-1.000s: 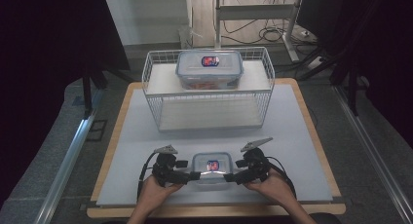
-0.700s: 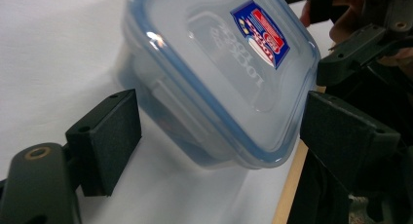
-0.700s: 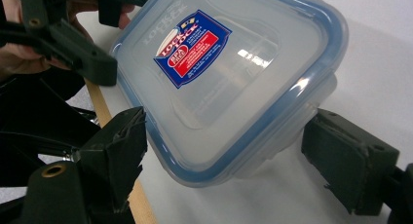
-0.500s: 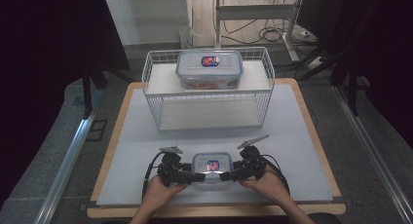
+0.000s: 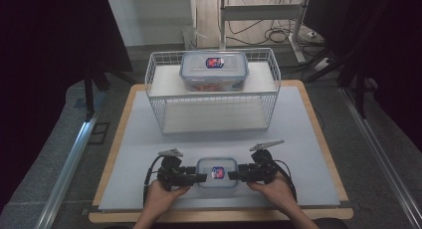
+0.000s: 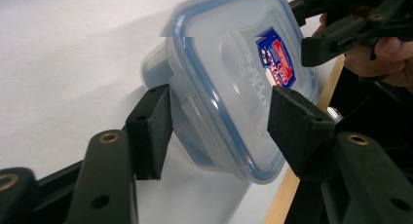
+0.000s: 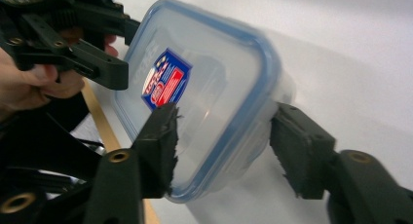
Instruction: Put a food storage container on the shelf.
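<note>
While both pairs of jaws have just been closing, each now clamps one end of the small container (image 5: 216, 171), which sits on the white mat (image 5: 144, 144) near the table's front edge, between the two hands. The left gripper (image 5: 198, 177) holds the container's left end with one pad on the lid and one on the side wall; the right gripper (image 5: 234, 175) does the same at the other end, both about half closed. A red and blue label (image 6: 276, 56) sits on the clear, blue-rimmed lid; its writing is too small to read. Both hands lie low at the mat's front, with their grippers pointing inward at each other. Farther back, a larger container (image 5: 214, 69) with a similar label rests on a white wire rack (image 5: 214, 107).
</note>
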Demonstrator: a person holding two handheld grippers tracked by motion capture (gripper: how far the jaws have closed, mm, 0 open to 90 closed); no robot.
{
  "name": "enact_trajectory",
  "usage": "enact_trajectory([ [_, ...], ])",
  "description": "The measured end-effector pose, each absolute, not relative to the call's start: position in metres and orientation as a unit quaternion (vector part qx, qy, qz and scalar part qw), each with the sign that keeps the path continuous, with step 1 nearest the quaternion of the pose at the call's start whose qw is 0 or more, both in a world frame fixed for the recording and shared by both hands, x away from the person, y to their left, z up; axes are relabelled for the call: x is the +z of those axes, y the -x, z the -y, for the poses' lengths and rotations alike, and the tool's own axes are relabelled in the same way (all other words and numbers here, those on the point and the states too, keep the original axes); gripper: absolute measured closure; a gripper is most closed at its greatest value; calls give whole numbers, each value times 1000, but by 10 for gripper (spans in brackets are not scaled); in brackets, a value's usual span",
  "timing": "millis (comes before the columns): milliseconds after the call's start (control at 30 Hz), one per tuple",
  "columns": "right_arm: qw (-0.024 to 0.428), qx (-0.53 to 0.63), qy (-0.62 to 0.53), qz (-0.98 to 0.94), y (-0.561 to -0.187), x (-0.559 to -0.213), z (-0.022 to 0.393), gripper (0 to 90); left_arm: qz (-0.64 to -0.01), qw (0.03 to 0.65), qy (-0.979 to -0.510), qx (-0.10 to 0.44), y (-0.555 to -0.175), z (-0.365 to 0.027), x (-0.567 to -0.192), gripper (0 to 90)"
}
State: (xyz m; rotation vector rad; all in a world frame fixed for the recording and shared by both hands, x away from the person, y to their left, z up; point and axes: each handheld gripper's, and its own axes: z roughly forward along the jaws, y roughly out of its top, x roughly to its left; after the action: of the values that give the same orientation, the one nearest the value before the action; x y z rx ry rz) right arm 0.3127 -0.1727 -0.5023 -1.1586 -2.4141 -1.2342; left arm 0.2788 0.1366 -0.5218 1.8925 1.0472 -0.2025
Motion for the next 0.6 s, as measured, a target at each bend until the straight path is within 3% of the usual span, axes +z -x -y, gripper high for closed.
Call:
enact_trajectory([
  [267, 124, -420, 400, 805, -309, -505, 178, 496, -417, 465, -778, -65, -271, -137, -518, 469],
  [600, 120, -430, 394, 804, -305, -503, 179, 522, -418, 486, -765, -61, -264, -142, -519, 522],
])
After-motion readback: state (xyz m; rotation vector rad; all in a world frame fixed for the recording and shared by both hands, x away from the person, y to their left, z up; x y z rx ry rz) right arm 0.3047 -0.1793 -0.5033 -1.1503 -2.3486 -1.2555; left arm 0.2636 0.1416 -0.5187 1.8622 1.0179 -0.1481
